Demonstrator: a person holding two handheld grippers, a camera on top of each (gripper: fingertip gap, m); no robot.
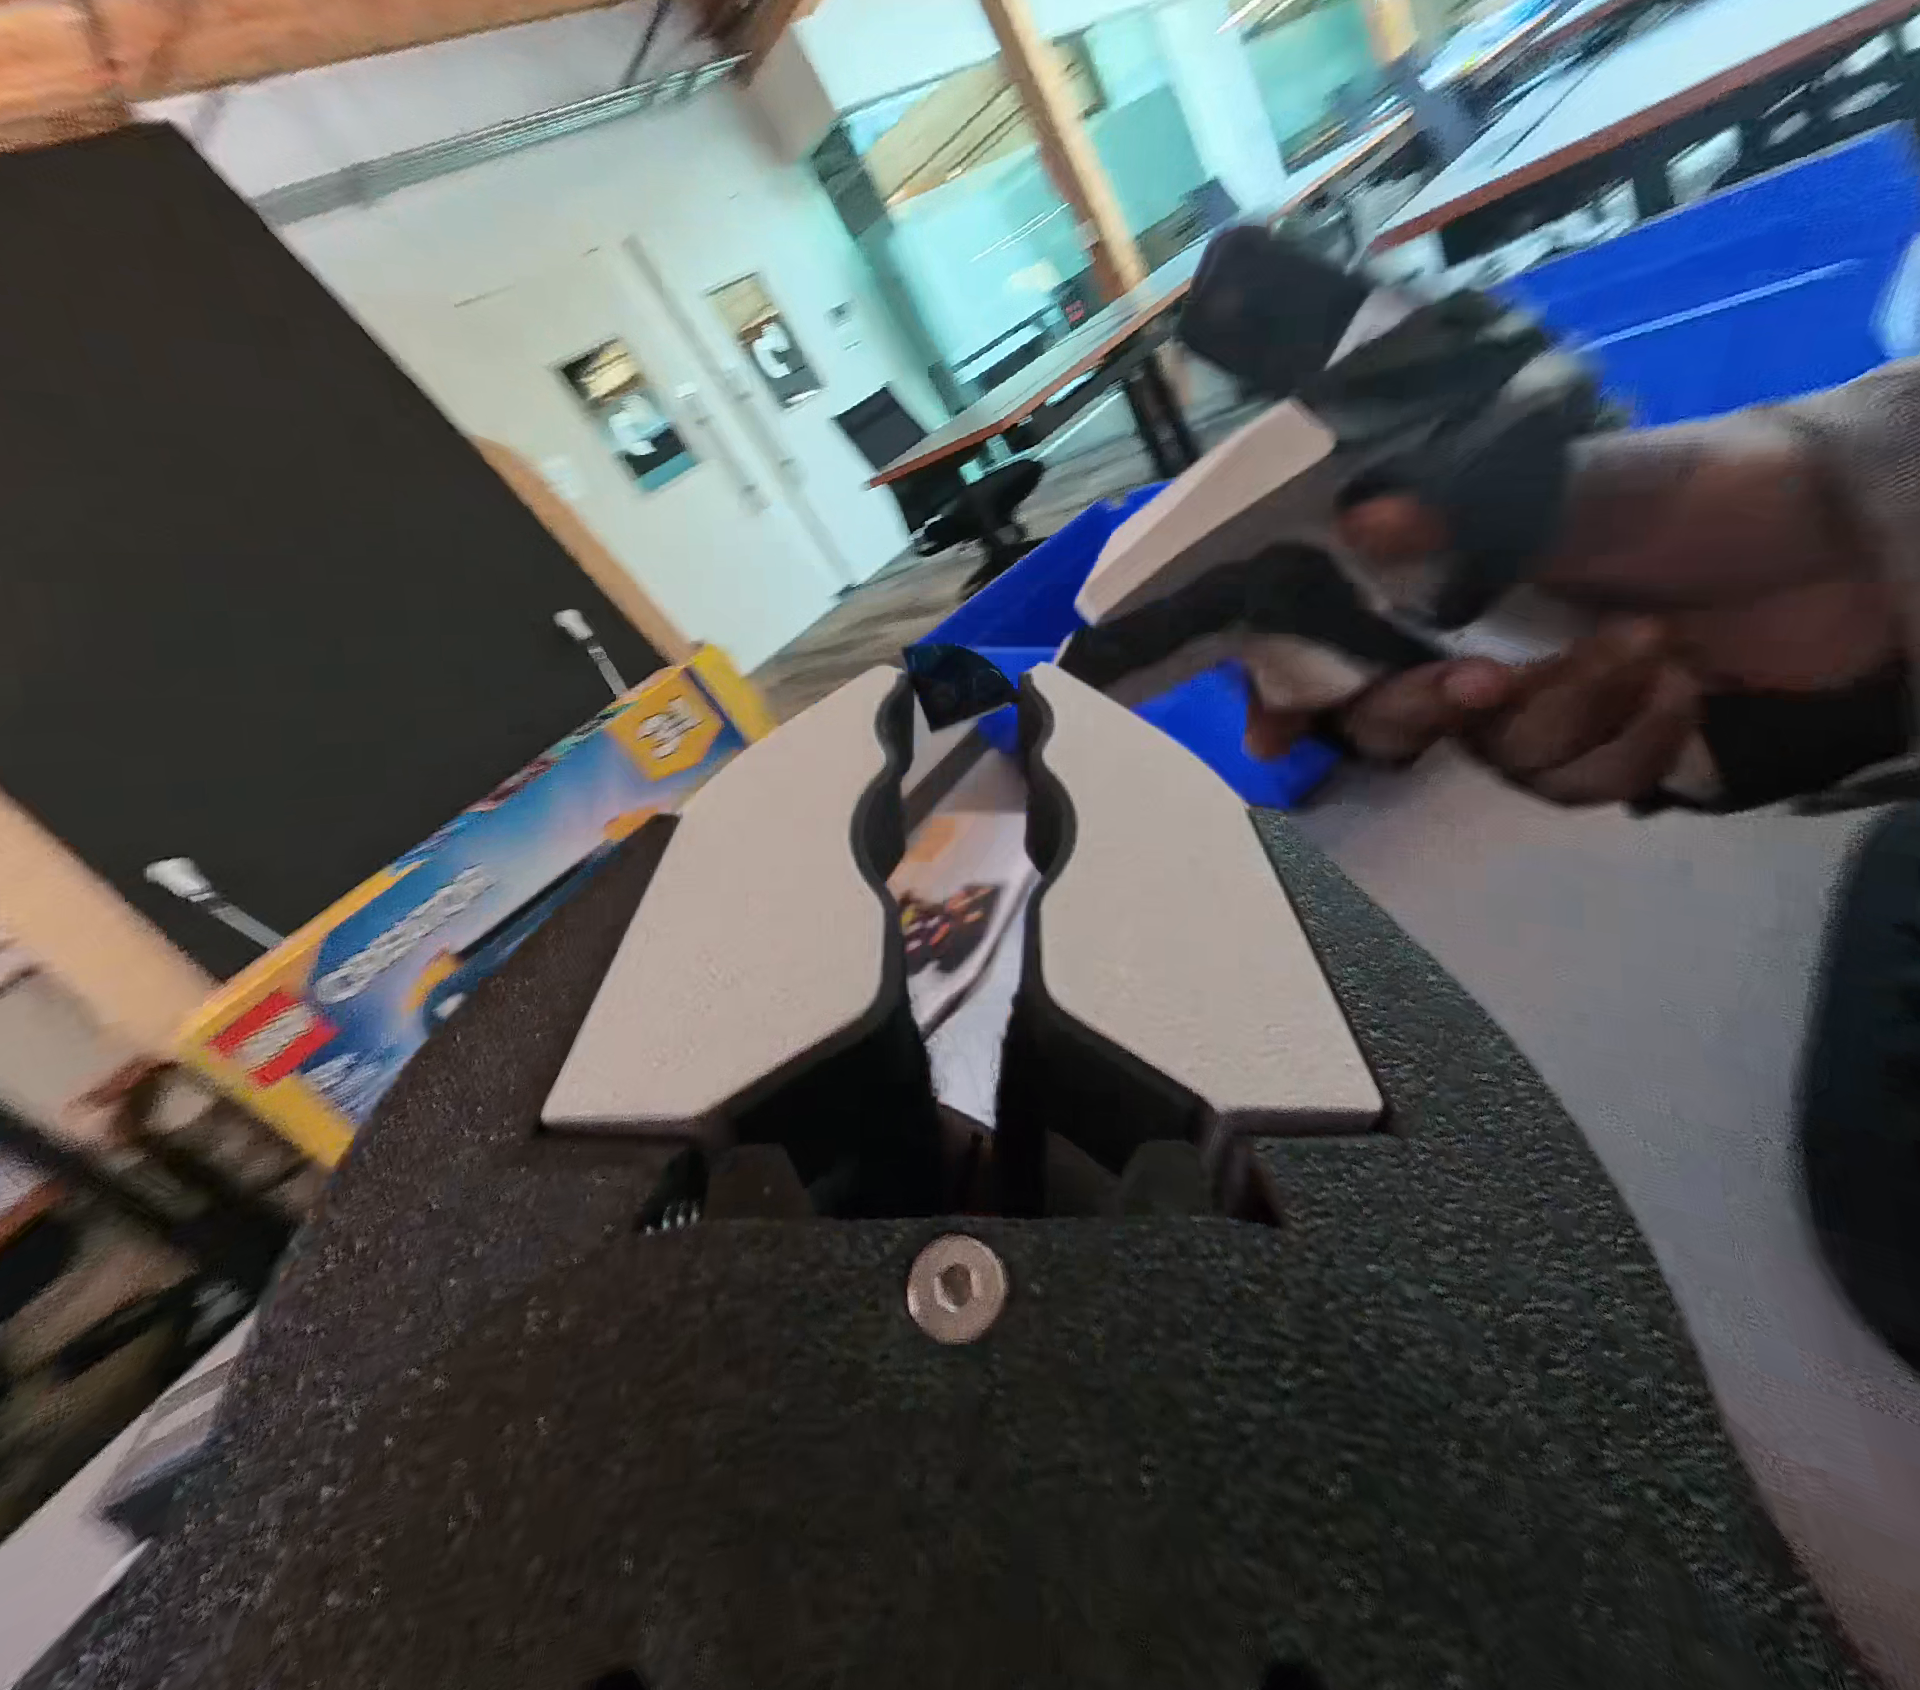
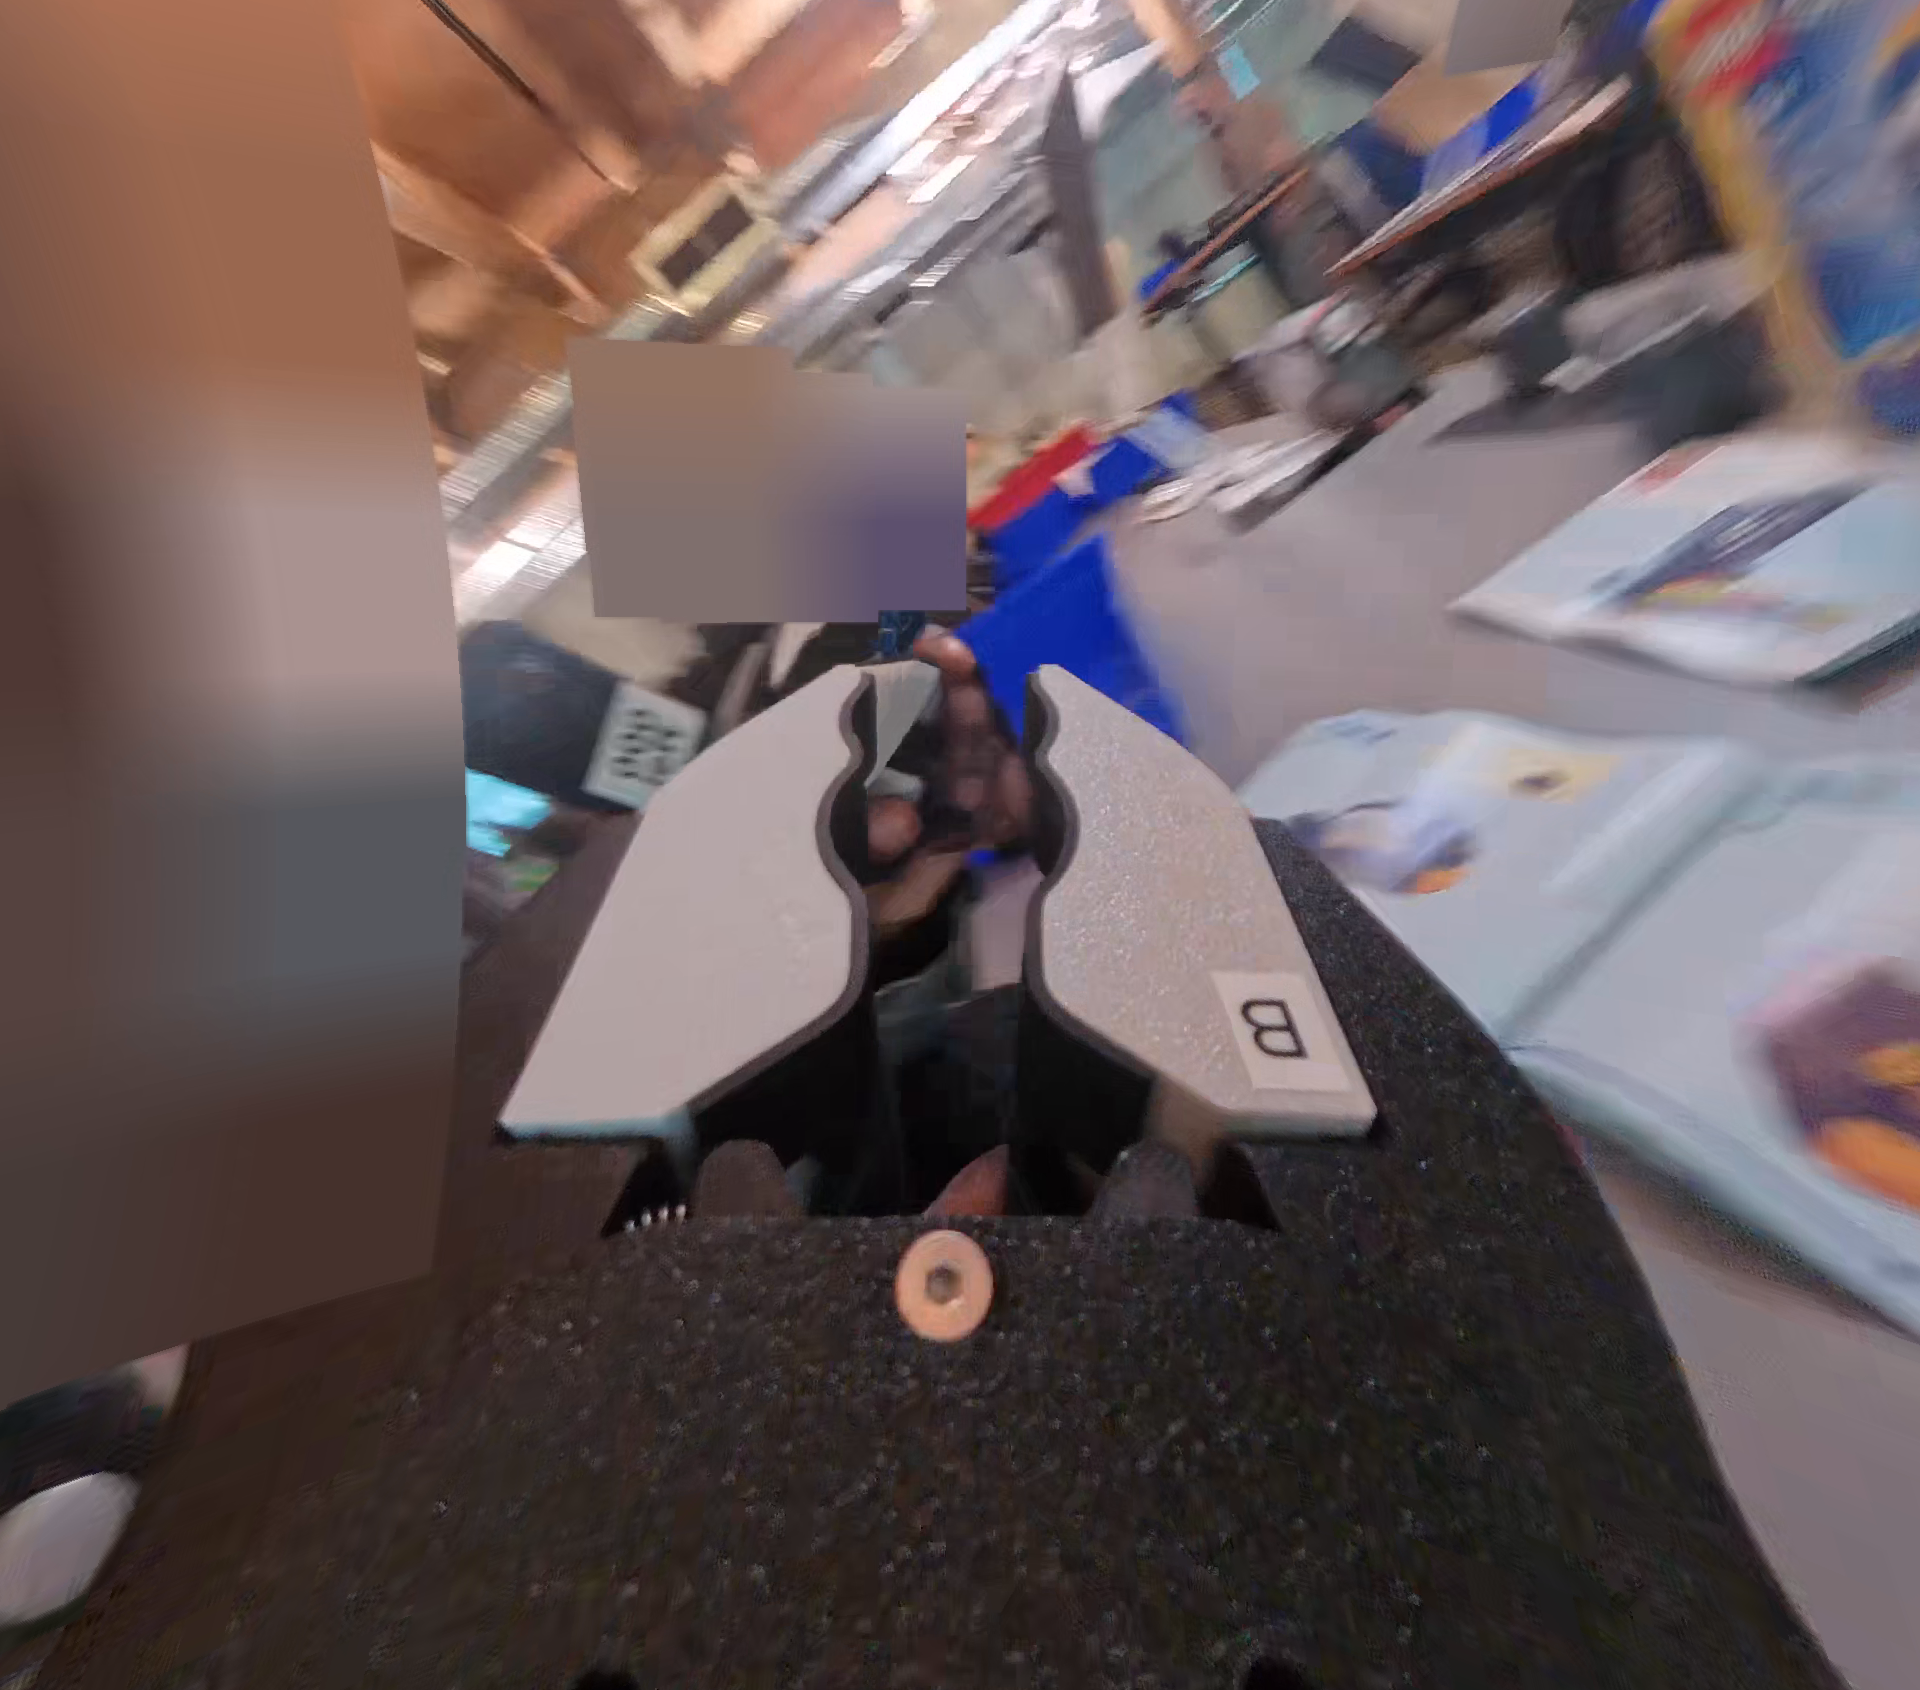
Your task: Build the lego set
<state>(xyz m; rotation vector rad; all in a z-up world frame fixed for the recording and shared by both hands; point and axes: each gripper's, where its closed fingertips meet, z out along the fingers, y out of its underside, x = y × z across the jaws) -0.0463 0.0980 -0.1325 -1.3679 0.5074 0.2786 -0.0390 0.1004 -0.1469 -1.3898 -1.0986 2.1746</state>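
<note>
Progress: early, as judged; no assembled model shows. The set box (image 1: 457,902) stands near the desk (image 1: 1558,965) far left edge, printed, text not transcribed. The left gripper (image 1: 966,695) fingers pinch a small dark-blue piece (image 1: 958,691). The right gripper (image 2: 951,684) fingers are parted, grasping nothing; one carries a lettered sticker (image 2: 1283,1029). Instruction booklets (image 2: 1621,902) lie open at right.

The left tongs (image 1: 966,690) have matt grey plastic fingers (image 1: 748,923) with a fine grain, set in a rough, pebbled black plastic body carrying a shiny metal screw (image 1: 956,1289). They pinch a small glossy dark-blue translucent plastic piece (image 1: 958,690). The yellow-and-blue cardboard box (image 1: 457,902) looks smooth and printed. The grey desk (image 1: 1558,965) is matt and smooth. The right tongs (image 2: 948,684) share that grainy finish, beside glossy paper instruction booklets (image 2: 1507,892).
</note>
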